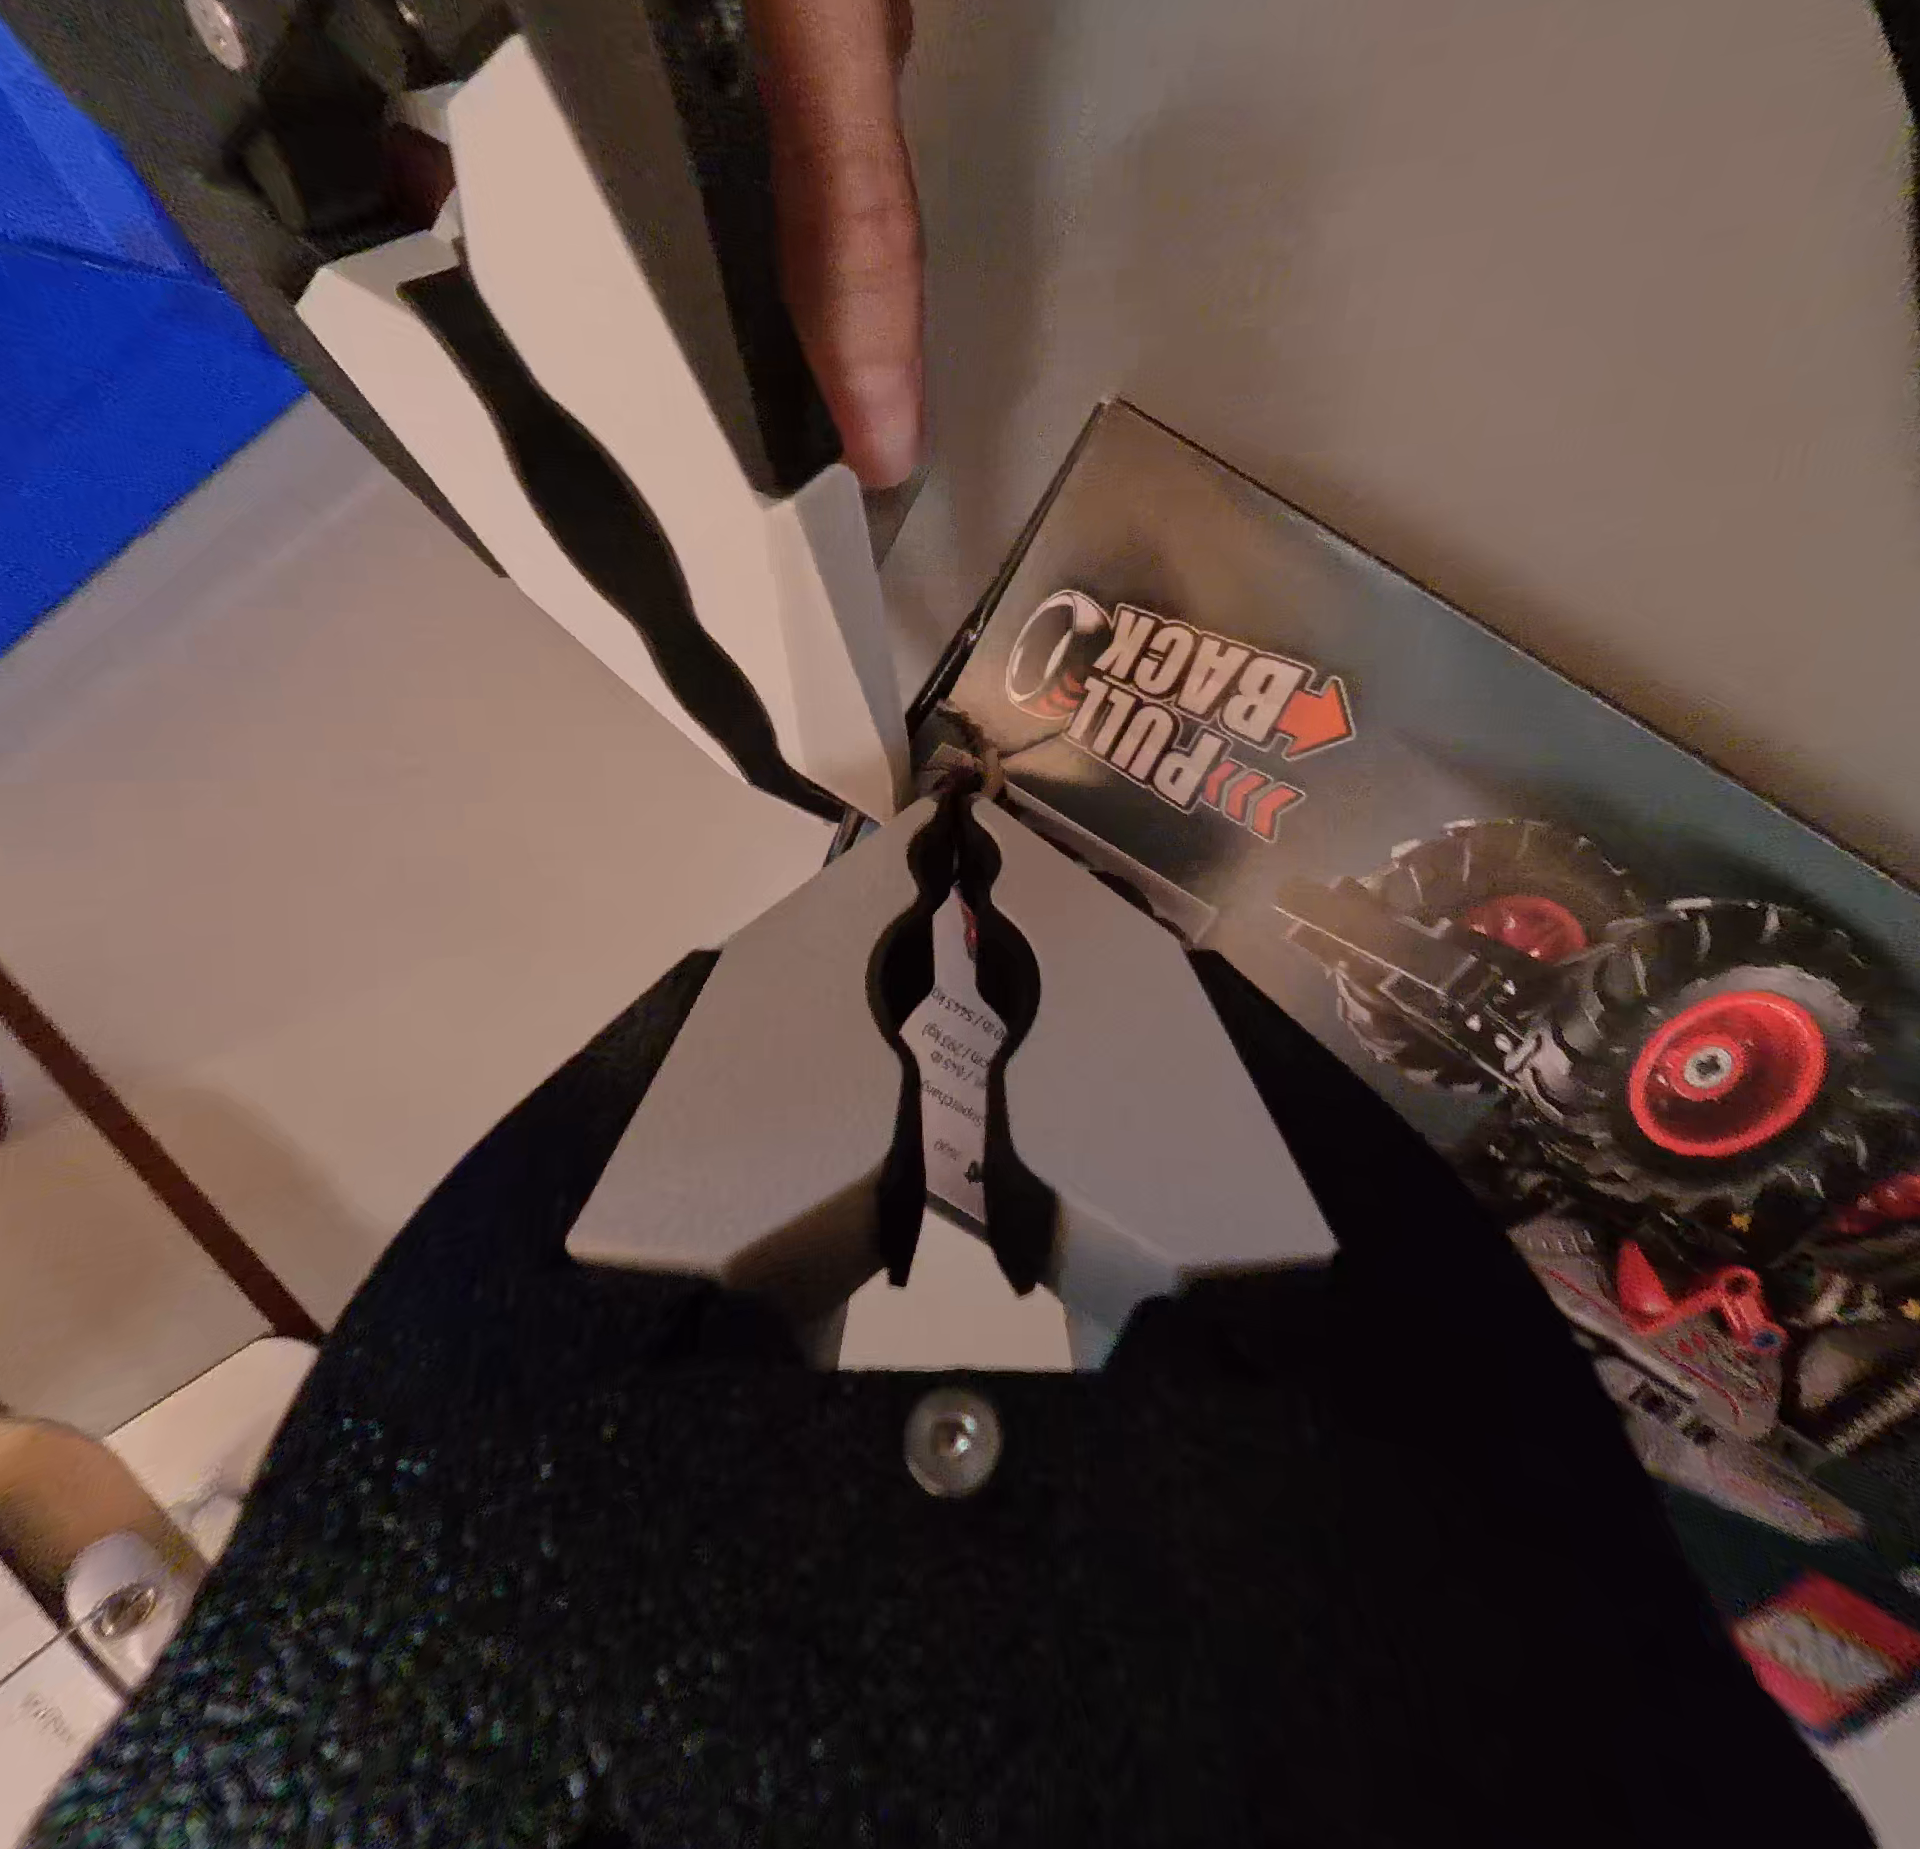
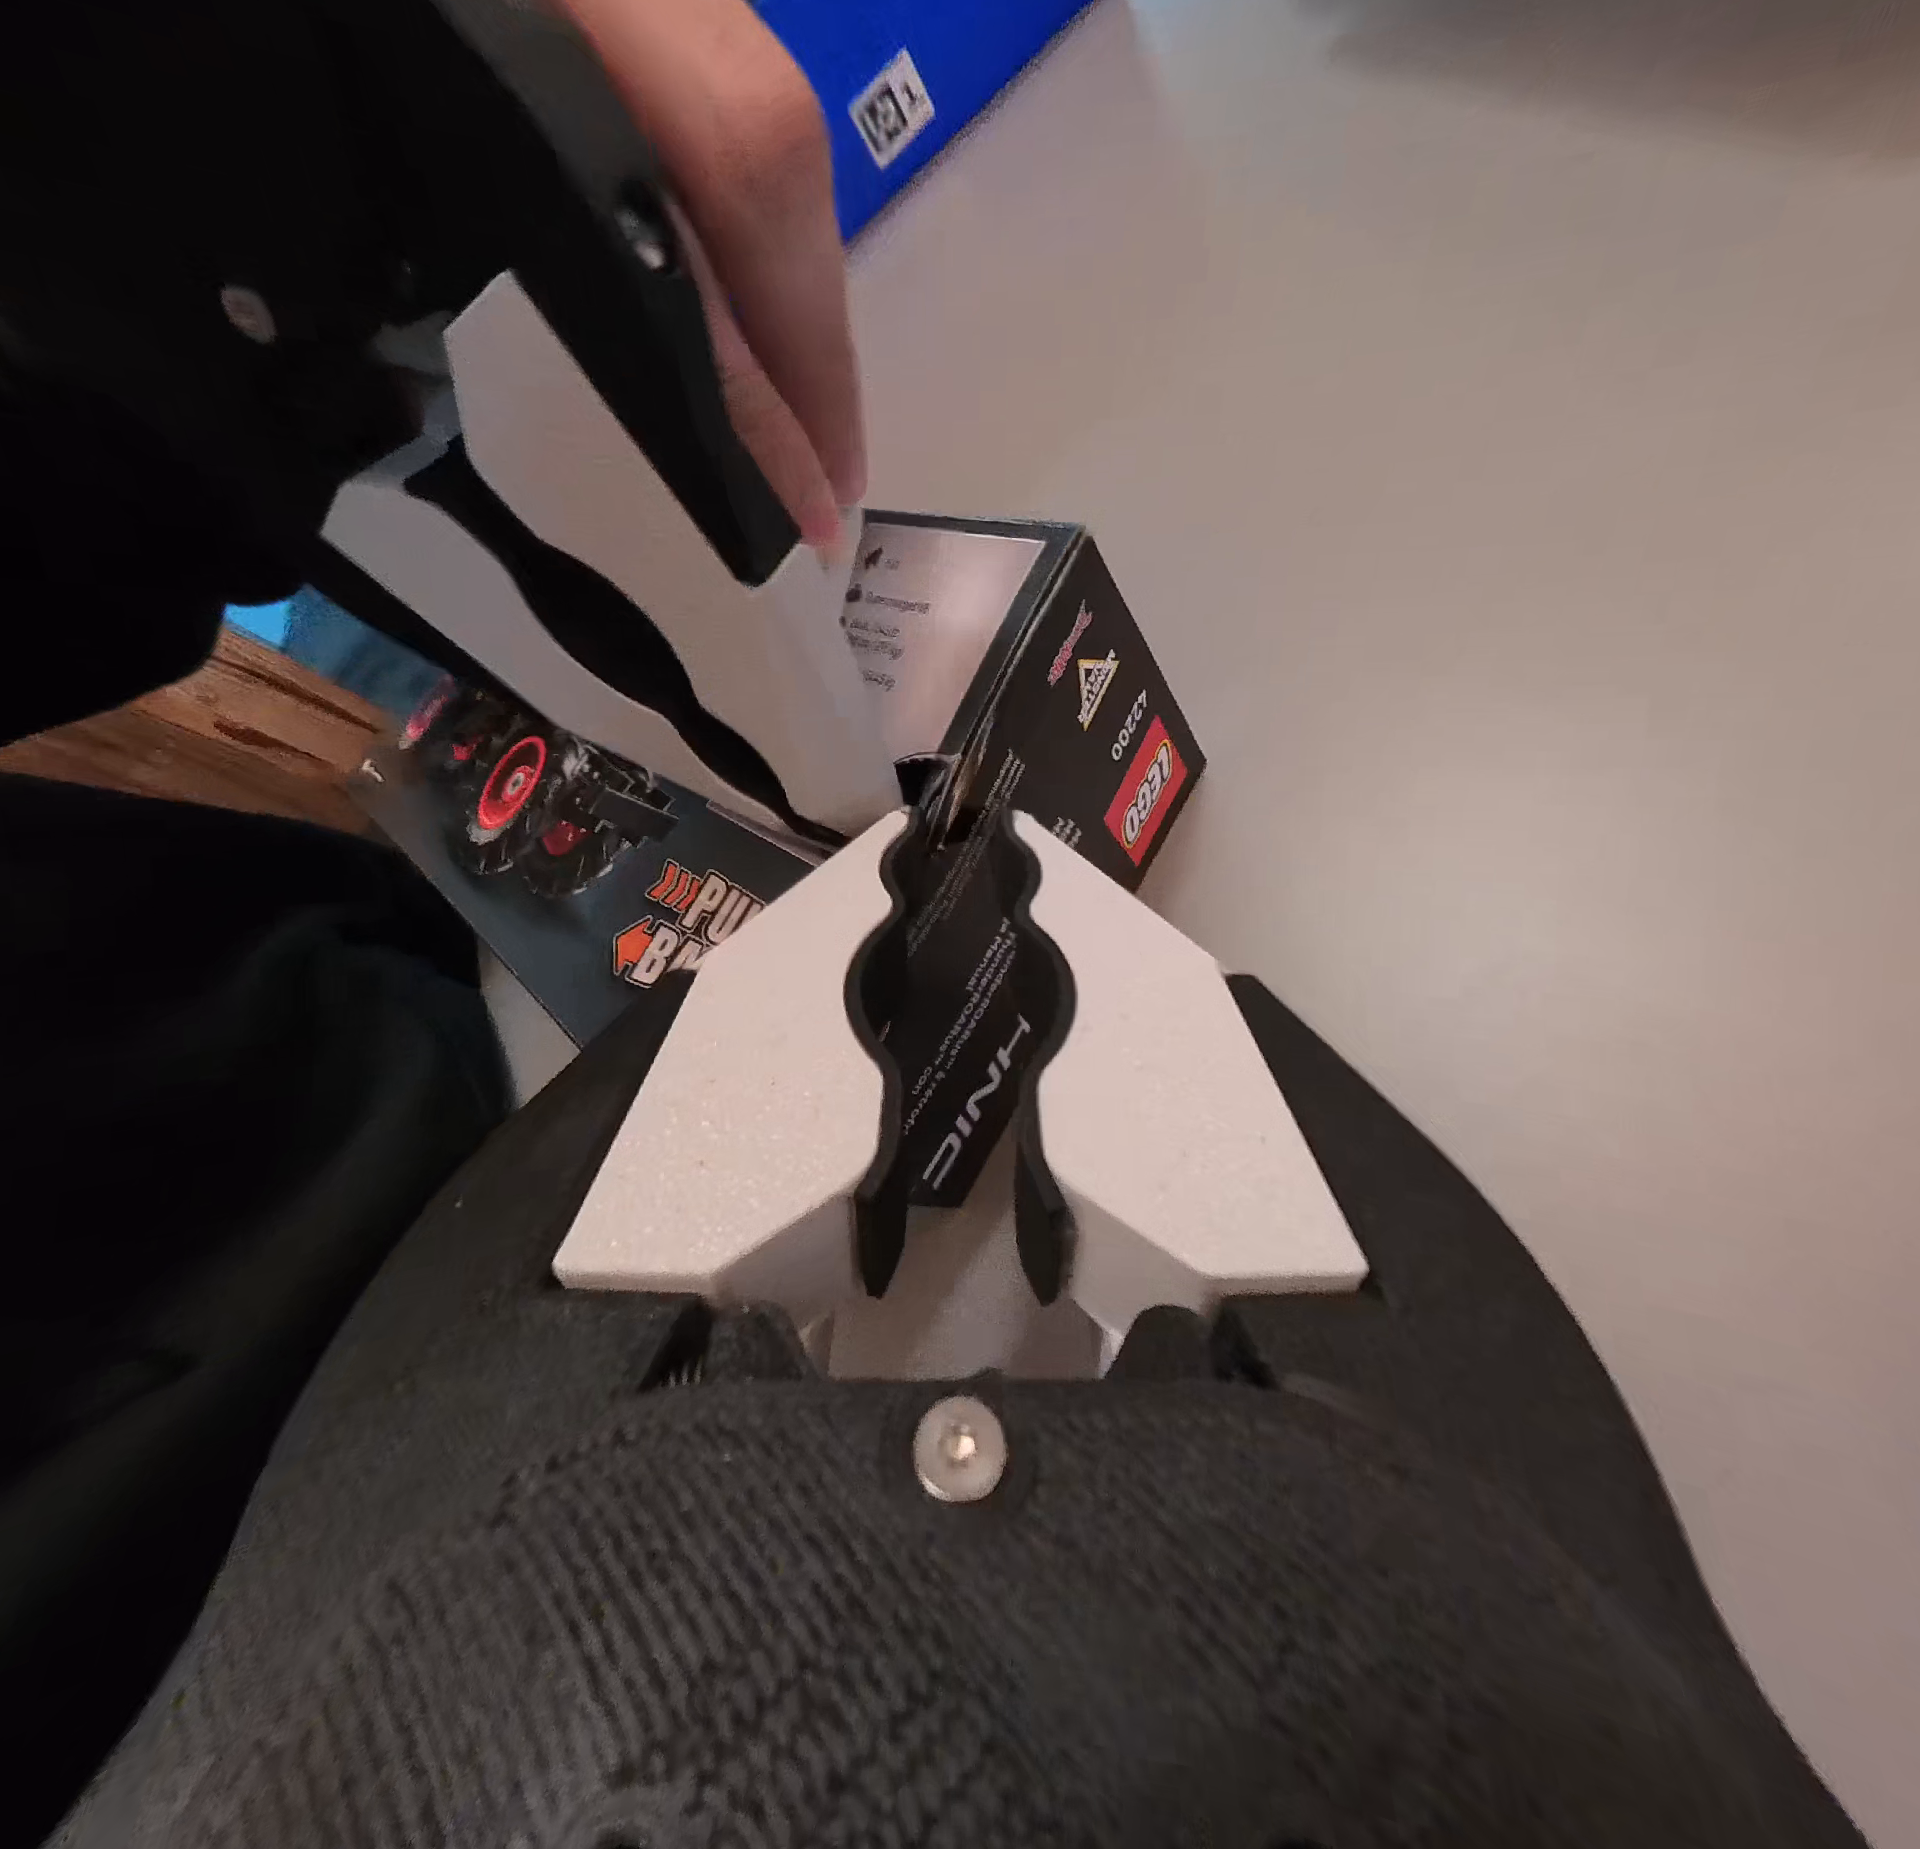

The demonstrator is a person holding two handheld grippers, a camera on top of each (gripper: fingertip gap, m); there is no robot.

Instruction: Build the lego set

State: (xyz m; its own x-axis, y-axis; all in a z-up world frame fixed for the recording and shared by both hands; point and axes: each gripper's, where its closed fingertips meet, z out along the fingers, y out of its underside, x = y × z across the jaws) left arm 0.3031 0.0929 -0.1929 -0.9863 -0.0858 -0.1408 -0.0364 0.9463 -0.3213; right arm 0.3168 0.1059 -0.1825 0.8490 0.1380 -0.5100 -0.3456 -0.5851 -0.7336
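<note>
The lego box [image 1: 1455, 864] is dark, with a picture of a red-wheeled truck, and rests on the white table [image 1: 1455, 189]. My left gripper [image 1: 951, 812] is shut on the box's corner, with a white printed panel of the box between its fingers. My right gripper [image 1: 873, 797] comes in from the upper left and meets the same corner. In the right wrist view my right gripper [image 2: 951, 825] is shut on the box [image 2: 1122, 739] at its corner, with a black printed panel between its fingers. The left gripper [image 2: 821, 823] touches it from the left.
A blue box [image 2: 935, 54] stands on the table behind the grippers; it also shows in the left wrist view [image 1: 104, 345]. A person's hand [image 2: 769, 293] holds the left gripper. A wooden surface [image 2: 208, 719] lies beyond the table's left edge.
</note>
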